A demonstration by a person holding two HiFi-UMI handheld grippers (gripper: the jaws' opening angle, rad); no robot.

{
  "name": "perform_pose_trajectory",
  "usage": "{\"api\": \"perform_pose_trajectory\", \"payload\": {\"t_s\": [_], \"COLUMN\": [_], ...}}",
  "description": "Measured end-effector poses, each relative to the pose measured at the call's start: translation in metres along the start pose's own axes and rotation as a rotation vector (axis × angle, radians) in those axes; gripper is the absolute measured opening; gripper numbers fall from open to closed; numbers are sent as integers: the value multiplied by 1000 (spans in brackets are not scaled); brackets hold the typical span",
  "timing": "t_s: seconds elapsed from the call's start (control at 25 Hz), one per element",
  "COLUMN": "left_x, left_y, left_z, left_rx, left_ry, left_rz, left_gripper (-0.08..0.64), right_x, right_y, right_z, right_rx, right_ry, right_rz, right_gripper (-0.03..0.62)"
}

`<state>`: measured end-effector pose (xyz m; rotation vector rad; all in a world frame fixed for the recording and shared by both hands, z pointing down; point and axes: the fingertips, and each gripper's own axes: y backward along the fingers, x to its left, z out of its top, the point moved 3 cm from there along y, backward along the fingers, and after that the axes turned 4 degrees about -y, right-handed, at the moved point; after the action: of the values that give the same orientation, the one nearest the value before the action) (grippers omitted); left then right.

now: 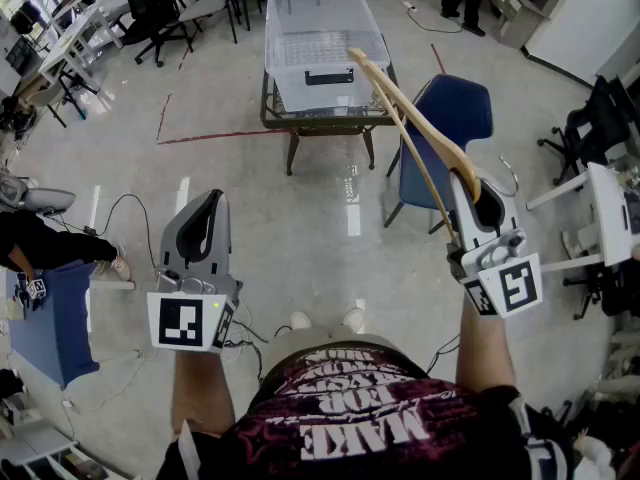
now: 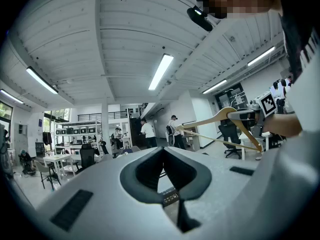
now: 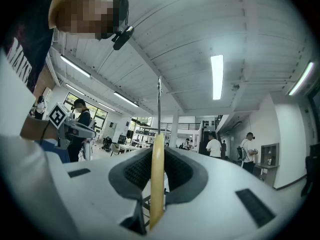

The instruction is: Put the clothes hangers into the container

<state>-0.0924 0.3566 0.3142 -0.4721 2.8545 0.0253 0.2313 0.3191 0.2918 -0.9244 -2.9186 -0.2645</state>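
Wooden hanger [image 1: 412, 114] held aloft, slanting toward the clear plastic container [image 1: 300, 38].

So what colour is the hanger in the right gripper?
The hanger is light tan wood, clearest in the head view.

Hanger [image 1: 398, 101] lower arm, bar end hidden behind right tool [image 1: 472, 186]

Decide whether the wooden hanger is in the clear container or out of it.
Out. The wooden hanger is clamped in the right gripper and held in the air, short of the clear container.
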Motion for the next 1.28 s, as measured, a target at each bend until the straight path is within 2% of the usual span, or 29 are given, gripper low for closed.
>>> {"api": "perform_pose_trajectory", "payload": {"t_s": [0.24,0.48,0.64,0.84,1.08,1.2,1.28], "left_x": [38,62,76,73,78,85,91], "left_y": [23,30,29,17,-3,-22,-37], "left_z": [-14,-32,-48,-53,-64,-59,-51], "left_rx": [11,4,13,15,19,13,2], "left_ry": [40,37,72,44,32,12,25], "left_rz": [-8,-38,-60,-74,-80,-67,-54], "left_gripper": [6,6,6,6,6,6,6], "right_x": [39,61,68,56,53,39,26], "right_y": [-19,-20,-22,-27,-46,-61,-71], "right_z": [9,19,15,9,-4,-11,-14], "right_rx": [29,15,36,53,26,25,25], "right_ry": [0,-29,-45,-64,-50,-44,-51], "right_rz": [4,-42,-84,-110,-91,-87,-78], "right_gripper": [61,61,61,61,61,61,61]}}
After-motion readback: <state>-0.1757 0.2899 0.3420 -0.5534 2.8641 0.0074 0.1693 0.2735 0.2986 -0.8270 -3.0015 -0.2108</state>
